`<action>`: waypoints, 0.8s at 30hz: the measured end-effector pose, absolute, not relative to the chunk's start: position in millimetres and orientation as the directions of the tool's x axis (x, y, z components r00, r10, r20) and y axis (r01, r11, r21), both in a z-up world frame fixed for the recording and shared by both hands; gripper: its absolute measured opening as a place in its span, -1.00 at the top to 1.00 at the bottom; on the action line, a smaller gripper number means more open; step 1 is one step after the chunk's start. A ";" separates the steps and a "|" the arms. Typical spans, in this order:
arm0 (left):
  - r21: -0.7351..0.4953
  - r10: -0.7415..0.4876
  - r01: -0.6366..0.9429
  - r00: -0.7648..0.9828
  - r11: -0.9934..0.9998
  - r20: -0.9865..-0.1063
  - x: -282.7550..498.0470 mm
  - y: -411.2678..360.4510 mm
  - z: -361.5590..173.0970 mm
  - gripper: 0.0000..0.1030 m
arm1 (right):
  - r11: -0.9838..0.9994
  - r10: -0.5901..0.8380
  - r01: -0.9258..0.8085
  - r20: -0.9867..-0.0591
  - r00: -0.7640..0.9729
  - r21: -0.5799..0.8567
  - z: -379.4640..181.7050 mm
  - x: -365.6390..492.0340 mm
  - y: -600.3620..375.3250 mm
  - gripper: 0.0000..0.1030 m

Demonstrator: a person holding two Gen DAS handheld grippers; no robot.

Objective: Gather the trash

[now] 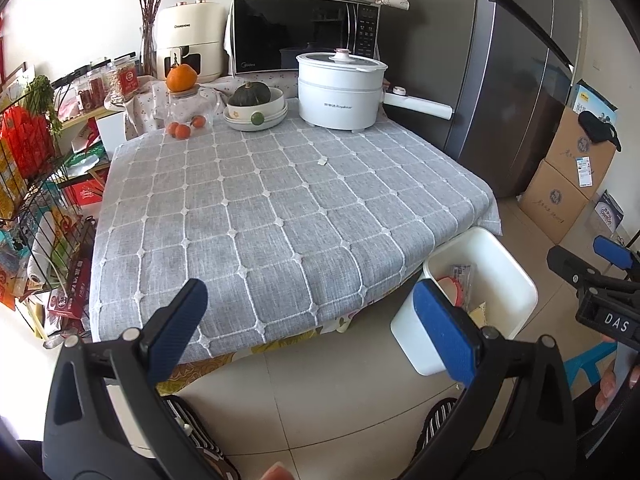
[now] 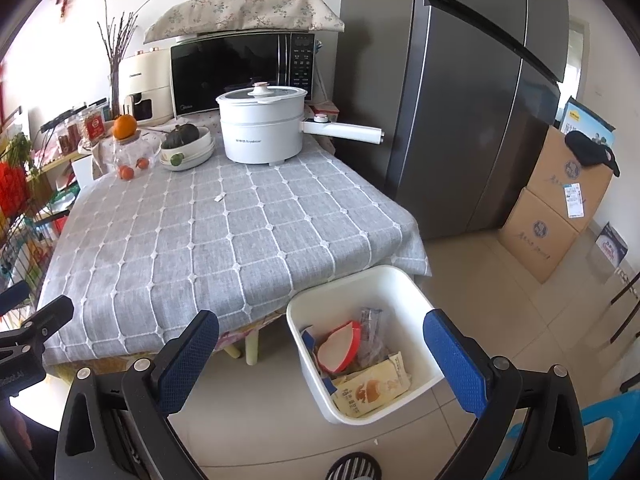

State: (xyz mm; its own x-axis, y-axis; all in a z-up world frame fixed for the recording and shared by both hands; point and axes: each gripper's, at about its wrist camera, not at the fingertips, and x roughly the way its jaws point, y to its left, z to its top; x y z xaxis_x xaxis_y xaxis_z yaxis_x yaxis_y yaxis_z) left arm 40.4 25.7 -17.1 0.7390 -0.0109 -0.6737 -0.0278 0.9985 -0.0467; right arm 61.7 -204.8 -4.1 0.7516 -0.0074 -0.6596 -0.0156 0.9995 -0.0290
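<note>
1. Grippers both spread wide, holding nothing: left gripper hovering over the near edge of the table, right gripper hovering over the bin.
2. White rectangular trash bin standing on the tiled floor, just beside the table's near right corner.
3. Inside the bin: a red-rimmed white lid, a clear crumpled wrapper and a yellow snack packet.
4. Grey checked tablecloth bare across most of its surface, apart from one small white scrap lying near the middle.
5. Along the far edge: white electric pot, dark green squash in a bowl, small oranges.
6. Behind those, a black microwave under a floral cloth.
</note>
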 end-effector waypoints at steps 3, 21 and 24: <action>-0.047 -0.013 -0.025 0.736 0.999 -0.676 40.4 24.2 -18.0 -0.99 | 1.000 -0.011 -0.009 -0.658 0.753 -0.027 -3.8 61.4 -206.7 -1.00; -0.057 -0.032 -0.009 0.730 0.998 -0.682 37.3 20.1 -18.5 -0.99 | 1.000 -0.020 -0.001 -0.662 0.749 -0.031 -4.9 61.8 -209.1 -1.00; -0.060 -0.037 -0.006 0.732 0.998 -0.681 36.9 19.7 -16.8 -0.98 | 0.999 -0.022 0.000 -0.662 0.749 -0.033 -5.3 61.8 -208.7 -1.00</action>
State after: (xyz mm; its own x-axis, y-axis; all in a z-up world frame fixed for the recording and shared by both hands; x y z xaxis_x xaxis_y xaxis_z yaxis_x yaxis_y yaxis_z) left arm 36.9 19.7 -16.8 0.7318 -0.0370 -0.6805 -0.0056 0.9982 -0.0603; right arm 61.8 -208.7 -5.3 0.7491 -0.0220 -0.6621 0.0001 0.9994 -0.0332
